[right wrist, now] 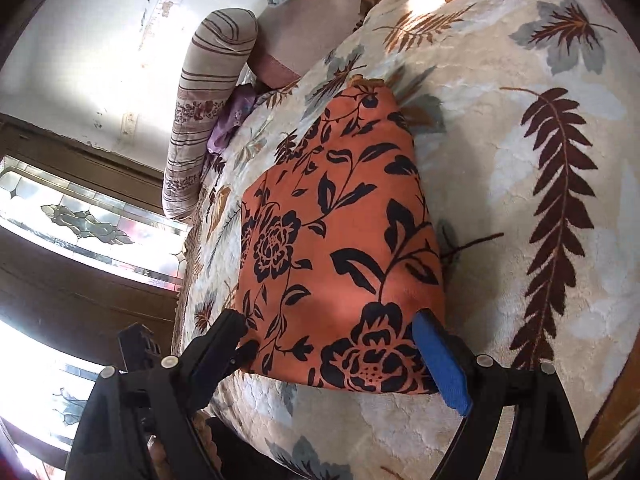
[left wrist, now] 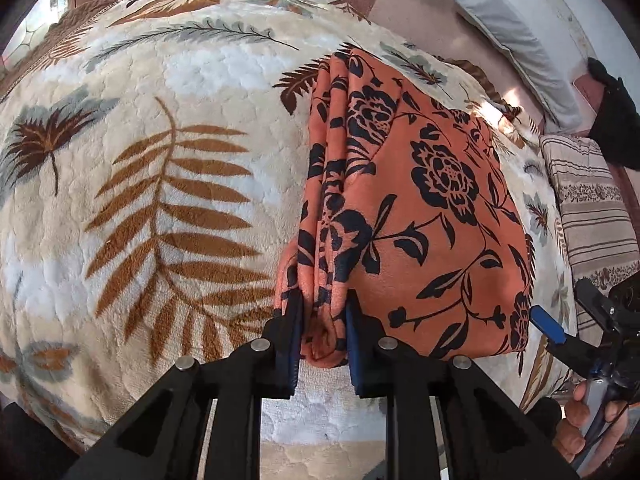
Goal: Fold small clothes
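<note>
Black arms of the left hand-held gripper fill the bottom of the left wrist view, and its blue-padded fingers pinch the bunched corner of a folded orange cloth printed with black flowers. Several stacked layers show along the cloth's near edge, running away from the pinched corner. The cloth lies flat on a bed covered by a plush cream blanket patterned with brown, rust and grey leaves.

At the right edge of that view sits the right hand-held gripper, with part of the person's hand wrapped around its handle. In the right wrist view its fingers are spread wide, one on each side of the cloth's near edge: the black finger touches the left corner, and the blue-padded finger sits against the right corner. Nothing is gripped between them.

Beyond the blanket's edge, a striped bolster pillow lies along the side of the bed, with a bit of purple fabric tucked beside it. A pale grey pillow rests at the far end. A whitish, scuffed wall rises behind, and dark wooden panels with patterned glass stand lower down, letting in bright light.
</note>
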A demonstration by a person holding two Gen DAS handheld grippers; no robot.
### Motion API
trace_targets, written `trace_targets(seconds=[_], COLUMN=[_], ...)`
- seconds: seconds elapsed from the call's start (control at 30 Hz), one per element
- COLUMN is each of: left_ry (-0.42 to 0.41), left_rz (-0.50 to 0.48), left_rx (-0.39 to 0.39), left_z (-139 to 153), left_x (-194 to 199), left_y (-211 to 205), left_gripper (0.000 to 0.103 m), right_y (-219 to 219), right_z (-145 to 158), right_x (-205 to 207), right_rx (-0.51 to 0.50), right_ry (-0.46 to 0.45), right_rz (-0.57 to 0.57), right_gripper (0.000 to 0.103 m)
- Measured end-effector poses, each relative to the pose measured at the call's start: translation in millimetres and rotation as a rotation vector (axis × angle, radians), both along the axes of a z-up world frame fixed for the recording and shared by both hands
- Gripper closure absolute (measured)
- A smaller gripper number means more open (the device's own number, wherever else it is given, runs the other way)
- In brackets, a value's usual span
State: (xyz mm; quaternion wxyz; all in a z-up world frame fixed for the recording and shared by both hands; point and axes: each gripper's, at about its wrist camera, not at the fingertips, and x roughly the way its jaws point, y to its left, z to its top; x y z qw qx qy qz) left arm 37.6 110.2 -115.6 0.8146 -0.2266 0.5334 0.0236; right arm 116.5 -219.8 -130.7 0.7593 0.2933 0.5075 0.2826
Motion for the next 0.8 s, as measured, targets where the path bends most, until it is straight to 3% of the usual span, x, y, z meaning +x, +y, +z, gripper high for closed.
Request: trace_targets(seconds=[0.27, 0.53, 0.63, 0.73, 0.8], left_ry=[-0.007, -0.114, -0.125, -0.070, -0.035], left_rz=[-0.022, -0.065, -0.076, -0.075, -0.080], left_rx=[0.082, 0.139, 0.162, 0.218, 0.242], left_z=[12.3, 49.8, 47.6, 28.4, 14.0], left_x=[-5.1, 23.8, 46.1, 63.9, 69.1], left_y=[-13.4, -18.9, -24.6, -26.8, -25.5], left_gripper=[0.078, 0.068, 0.067, 0.067, 0.063], right_y=[-22.0, -30.3, -21.5, -0.8, 22.0], right_z=[-3.0, -18.0, -29.0, -40.9, -30.2], right_x=[-2.5, 42.4, 66.0, 82.3, 82.3], right_rx=[0.026, -0.007, -0.019, -0.020, -0.144], right_ry=[0.005, 0.070, 0.105, 0.135, 0.069], right_rz=[-0.041, -0.082, -0.080, -0.020, 0.052], right_gripper=[0.013, 0.013, 0.013, 0.014, 0.058])
